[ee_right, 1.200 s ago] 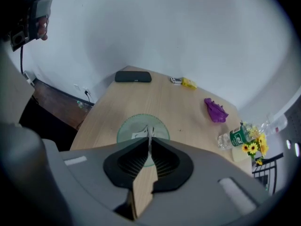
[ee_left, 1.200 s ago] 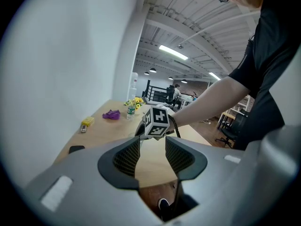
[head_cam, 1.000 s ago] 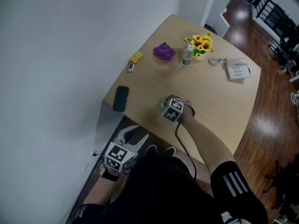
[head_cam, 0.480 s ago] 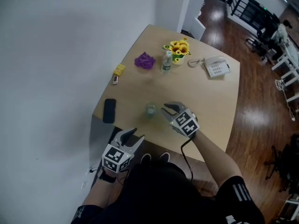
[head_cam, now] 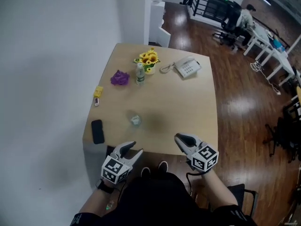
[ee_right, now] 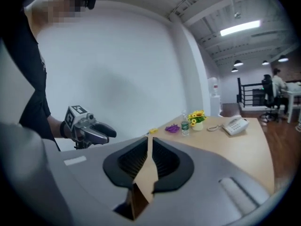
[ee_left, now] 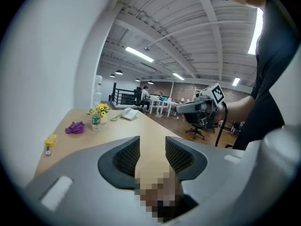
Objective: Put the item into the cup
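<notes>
My left gripper (head_cam: 132, 148) hovers at the near edge of the desk (head_cam: 188, 102), jaws spread and empty. The cup (head_cam: 135, 120) stands on the desk just ahead. My right gripper (head_cam: 181, 139) is closing on nothing.

The person (head_cam: 160, 199) is wearing black. The grey left claw (head_cam: 136, 147) and right claw (head_cam: 178, 138), its jaws closing empty, are each carrying a black-and-white cube (head_cam: 115, 168) behind them; a black cable (head_cam: 188, 185) is seemingly trailing behind the right one.
</notes>
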